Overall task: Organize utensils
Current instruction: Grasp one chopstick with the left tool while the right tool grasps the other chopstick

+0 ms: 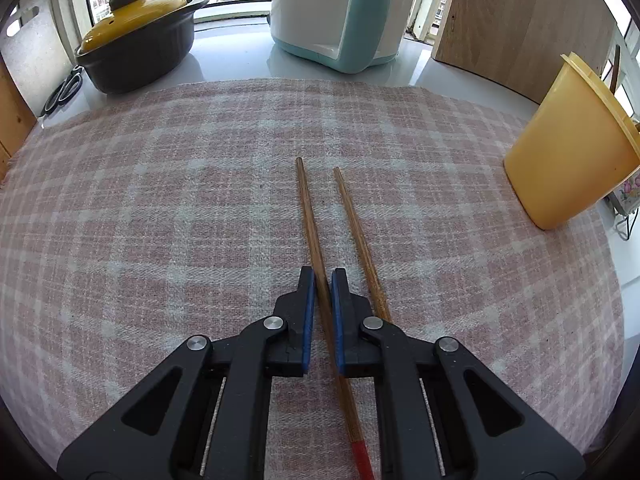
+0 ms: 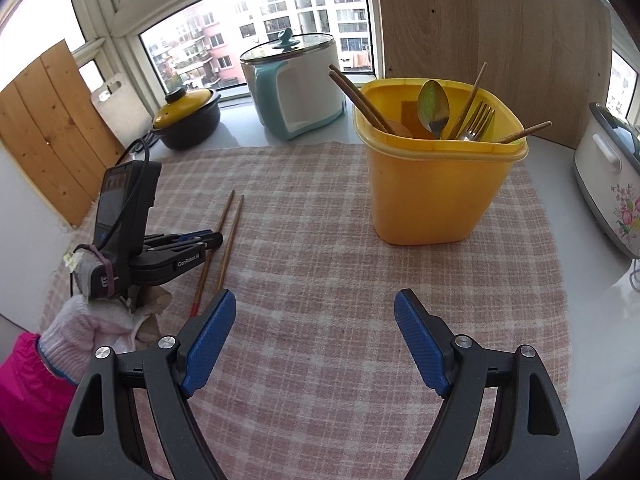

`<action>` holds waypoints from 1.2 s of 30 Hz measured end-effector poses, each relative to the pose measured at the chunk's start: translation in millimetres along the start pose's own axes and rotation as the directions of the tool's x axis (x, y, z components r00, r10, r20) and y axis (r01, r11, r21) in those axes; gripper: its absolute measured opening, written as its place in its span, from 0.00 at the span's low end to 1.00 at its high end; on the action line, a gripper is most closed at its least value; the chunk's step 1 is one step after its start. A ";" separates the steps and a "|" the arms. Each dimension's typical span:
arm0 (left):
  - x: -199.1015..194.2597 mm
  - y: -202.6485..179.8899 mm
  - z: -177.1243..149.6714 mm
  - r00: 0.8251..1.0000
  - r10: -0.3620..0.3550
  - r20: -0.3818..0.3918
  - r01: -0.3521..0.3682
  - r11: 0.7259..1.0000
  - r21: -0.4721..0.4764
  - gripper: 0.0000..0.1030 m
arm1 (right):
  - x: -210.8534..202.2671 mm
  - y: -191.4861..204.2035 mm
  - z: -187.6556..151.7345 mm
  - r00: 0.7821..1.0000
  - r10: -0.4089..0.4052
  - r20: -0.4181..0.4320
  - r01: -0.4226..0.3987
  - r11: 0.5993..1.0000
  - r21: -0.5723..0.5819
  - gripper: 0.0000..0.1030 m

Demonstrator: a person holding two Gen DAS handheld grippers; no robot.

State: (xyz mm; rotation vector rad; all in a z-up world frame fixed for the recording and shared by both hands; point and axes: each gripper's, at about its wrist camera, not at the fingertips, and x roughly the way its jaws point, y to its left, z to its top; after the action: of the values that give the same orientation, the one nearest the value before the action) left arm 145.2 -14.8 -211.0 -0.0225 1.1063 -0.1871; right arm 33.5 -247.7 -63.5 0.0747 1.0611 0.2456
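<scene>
Through the left wrist view, the left gripper [image 1: 320, 276] is pointing down at a pink checked cloth [image 1: 160, 220] that is covering the tabletop [image 1: 404, 68]. Its jaws are clamping together on the left chopstick [image 1: 310, 224], whose red-tipped end is running back between the arms of the tool. The right chopstick [image 1: 360, 240] is lying free on the cloth just beside it, passing under the outer side of the right-hand jaw. A yellow utensil holder [image 1: 568, 152] is standing near the right edge of the cloth, well apart from the chopsticks. A dark clay pot with a yellow lid [image 1: 136, 40] and a white-and-teal cooker [image 1: 336, 12] are sitting beyond the cloth by the window.

Through the right wrist view, the right gripper [image 2: 314, 304] is hovering over bare cloth with its jaws standing wide apart and nothing between them. To the left, a gloved hand [image 2: 92, 324] with a pink sleeve [image 2: 24, 392] is holding the left gripper down on the pair of chopsticks. The yellow utensil holder is standing upright ahead on the cloth, holding a spoon [image 2: 432, 104], a fork [image 2: 476, 120] and several more chopsticks. A flowered white pot [image 2: 612, 184] is sitting at the far right.
</scene>
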 end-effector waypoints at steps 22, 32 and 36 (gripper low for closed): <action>-25.2 54.8 -19.7 0.999 -0.041 -0.009 0.040 0.993 -0.107 0.06 | 121.5 69.2 39.5 0.969 0.060 -0.240 -0.079 0.994 -0.071 0.52; -22.6 62.8 -19.2 0.998 -0.062 -0.022 0.058 0.990 -0.126 0.06 | 161.2 81.6 55.6 0.950 0.042 -0.309 -0.063 0.996 -0.056 0.34; -20.2 62.7 -17.1 0.998 -0.058 -0.021 0.055 0.992 -0.117 0.06 | 173.4 87.3 59.1 0.942 0.018 -0.335 -0.044 0.997 -0.070 0.30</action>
State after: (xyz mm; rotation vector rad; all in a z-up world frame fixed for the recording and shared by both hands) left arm 130.0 51.5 -207.8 -0.1561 1.1410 -0.1742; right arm 151.0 -118.8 -167.2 -0.0209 1.3885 0.3350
